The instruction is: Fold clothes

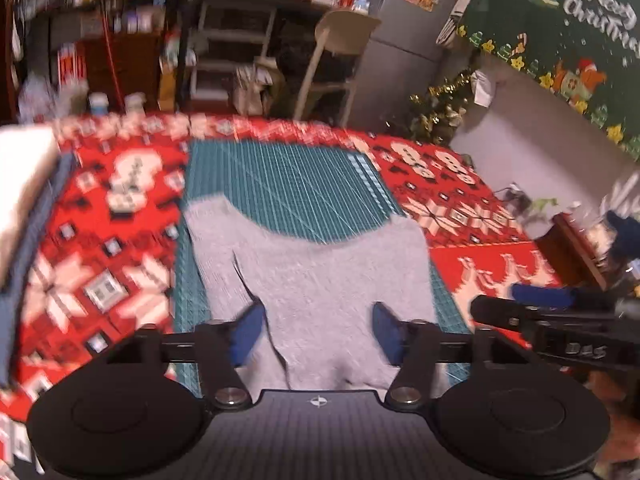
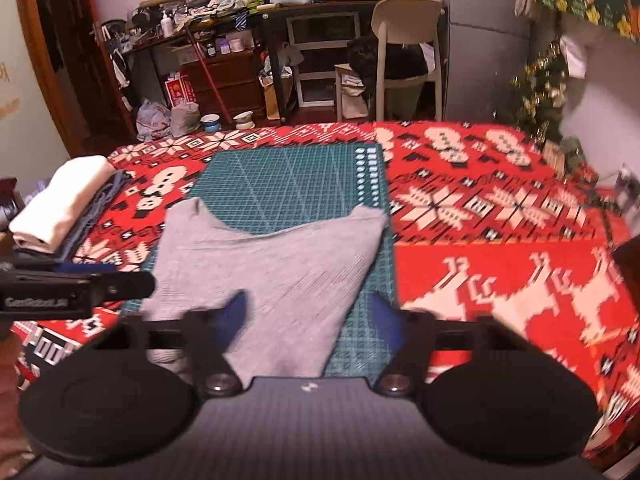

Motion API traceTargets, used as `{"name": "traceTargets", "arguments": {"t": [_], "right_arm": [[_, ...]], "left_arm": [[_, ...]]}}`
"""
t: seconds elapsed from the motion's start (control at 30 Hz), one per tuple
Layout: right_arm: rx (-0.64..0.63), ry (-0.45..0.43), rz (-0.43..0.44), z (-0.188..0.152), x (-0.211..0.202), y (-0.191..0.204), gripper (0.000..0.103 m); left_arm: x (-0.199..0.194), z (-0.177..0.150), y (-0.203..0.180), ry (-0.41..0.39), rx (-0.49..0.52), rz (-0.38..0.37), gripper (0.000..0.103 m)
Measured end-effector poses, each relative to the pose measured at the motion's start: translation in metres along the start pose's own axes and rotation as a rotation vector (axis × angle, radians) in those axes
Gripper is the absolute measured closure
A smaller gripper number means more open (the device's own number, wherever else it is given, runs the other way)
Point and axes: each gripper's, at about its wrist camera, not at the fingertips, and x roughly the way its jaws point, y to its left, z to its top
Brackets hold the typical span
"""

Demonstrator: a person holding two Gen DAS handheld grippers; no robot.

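My left claw hangs over the near end of a grey garment, its blue pads apart with the cloth running between them; whether they pinch it I cannot tell through the blur. My right claw stands beside it on the same garment, pads apart, the left pad against the cloth, the right one over the green cutting mat. The garment lies on that mat, its far edge dipping in a curve between two raised corners. Around the mat spreads a red and white Christmas cloth of snowflakes and reindeer covering the desk. Left of the mat sits a folded white cloth atop folded blue ones. Beyond the mat stands a pale chair. On the wall right of the mat, a green banner reads "Merry Christmas", its last letters cut off. White lettering on the left claw's body, seen from the right wrist, is too smeared to read surely.
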Motion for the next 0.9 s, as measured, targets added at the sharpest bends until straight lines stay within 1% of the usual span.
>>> {"name": "traceTargets", "arguments": {"t": [0.03, 0.07, 0.1, 0.17, 0.27, 0.3, 0.43, 0.5, 0.67, 0.8, 0.83, 0.9], "right_arm": [[0.015, 0.021, 0.010, -0.003, 0.003, 0.001, 0.071], [0.021, 0.044, 0.022, -0.005, 0.007, 0.003, 0.081], [0.020, 0.061, 0.035, -0.008, 0.011, 0.004, 0.085], [0.026, 0.088, 0.078, -0.016, 0.017, 0.007, 0.094], [0.030, 0.134, 0.144, -0.026, 0.028, 0.014, 0.096], [0.030, 0.148, 0.169, -0.029, 0.031, 0.017, 0.096], [-0.018, 0.154, 0.250, -0.041, 0.041, 0.039, 0.096], [-0.046, 0.158, 0.274, -0.043, 0.047, 0.052, 0.096], [-0.114, 0.155, 0.294, -0.045, 0.060, 0.077, 0.096], [-0.128, 0.192, 0.274, -0.052, 0.072, 0.077, 0.097], [-0.126, 0.204, 0.272, -0.054, 0.075, 0.076, 0.099], [-0.146, 0.195, 0.279, -0.055, 0.068, 0.076, 0.099]], "left_arm": [[0.003, -0.001, 0.002, 0.030, -0.016, -0.022, 0.096], [0.005, -0.003, 0.004, 0.047, -0.029, -0.038, 0.101], [0.007, -0.006, 0.005, 0.056, -0.037, -0.047, 0.100], [0.011, -0.015, 0.010, 0.081, -0.061, -0.069, 0.102], [0.017, -0.028, 0.018, 0.126, -0.103, -0.099, 0.102], [0.019, -0.032, 0.020, 0.139, -0.103, -0.092, 0.102], [0.027, -0.046, 0.025, 0.186, -0.099, -0.078, 0.102], [0.030, -0.050, 0.028, 0.198, -0.105, -0.079, 0.102], [0.022, -0.056, 0.034, 0.186, -0.130, -0.100, 0.102], [0.004, -0.055, 0.041, 0.126, -0.152, -0.117, 0.102], [0.001, -0.054, 0.043, 0.111, -0.155, -0.110, 0.102], [0.002, -0.052, 0.049, 0.101, -0.167, -0.092, 0.102]]}}
